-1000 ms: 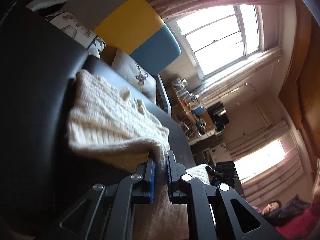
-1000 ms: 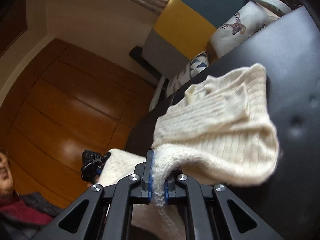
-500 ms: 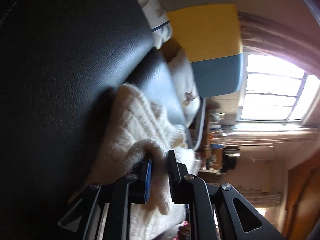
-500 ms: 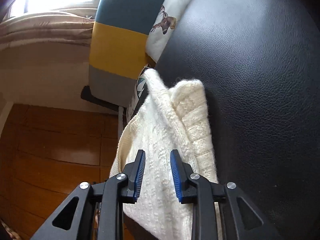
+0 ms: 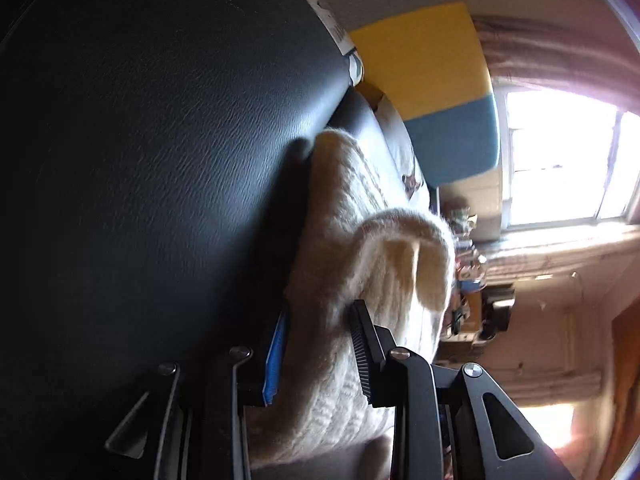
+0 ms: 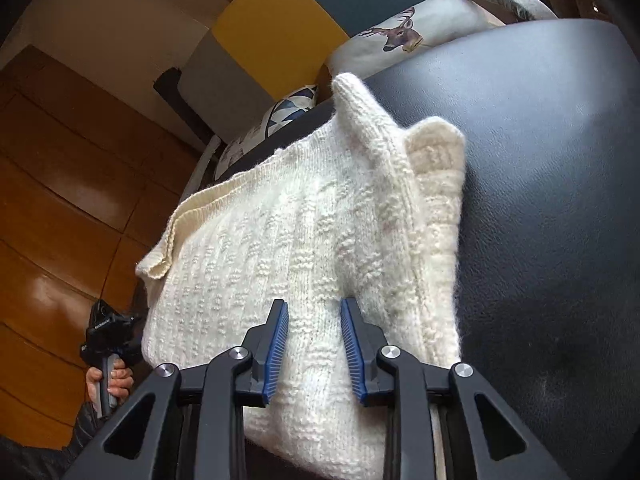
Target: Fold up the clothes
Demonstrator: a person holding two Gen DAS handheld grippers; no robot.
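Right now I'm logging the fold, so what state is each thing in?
Cream knit sweater: folded over, lying on the black cushion, one corner sticking up.
Left tool: open, sweater between its fingers, not clamped.
Right tool: open, over the sweater, gripping nothing.
Deer pillow: leaning behind the cushion.

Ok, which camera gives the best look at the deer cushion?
The right wrist view: the deer cushion sits unobstructed beyond the cream knit sweater, antlered head clearly printed. The left wrist view shows only a sliver of it past the sweater's edge, with the print barely readable.
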